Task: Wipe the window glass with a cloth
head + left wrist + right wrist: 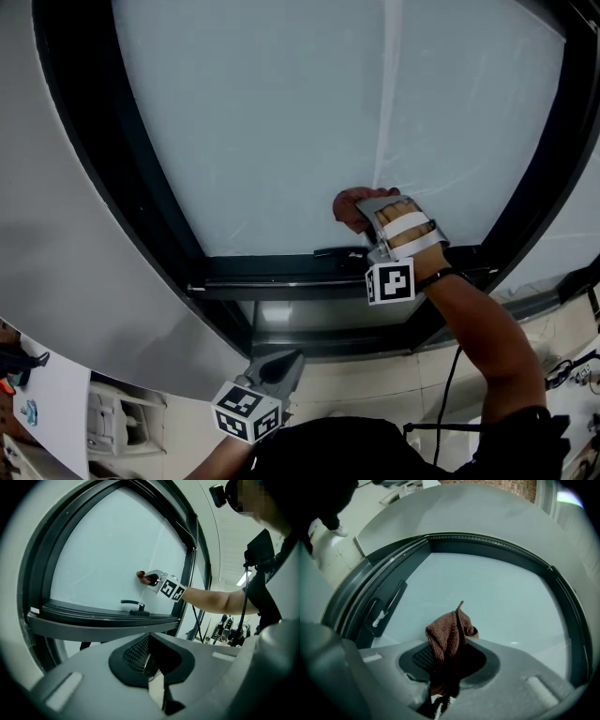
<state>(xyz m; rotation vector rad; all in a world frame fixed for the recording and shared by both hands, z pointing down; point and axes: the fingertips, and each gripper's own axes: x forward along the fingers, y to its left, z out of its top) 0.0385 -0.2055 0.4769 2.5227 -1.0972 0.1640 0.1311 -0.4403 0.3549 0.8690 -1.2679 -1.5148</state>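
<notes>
Grey wall [84, 234] curves down the far left, and low beside it my left gripper [279, 367] hangs in front of my body, well below the window. Its jaws are closed together with nothing between them (only a thin pale slit shows under the pads). It points up toward the sill.

Next comes the dark window frame [141, 187], which runs round the pane and along its bottom edge. A black handle [342, 253] lies flat on that bottom rail, a little right of centre.

The window glass [328, 112] fills the middle, pale and frosted-looking, with a faint vertical line through it.

Just above the handle sits the brown cloth [349, 208], bunched up and clamped in my right gripper [367, 214]. The jaws grip its lower folds, and a rumpled peak stands out past the pads. The cloth is low on the pane, near the bottom rail, and seems to touch the glass. My right forearm [469, 319] reaches up to it from the lower right, and a black cable [450, 384] hangs under the arm
</notes>
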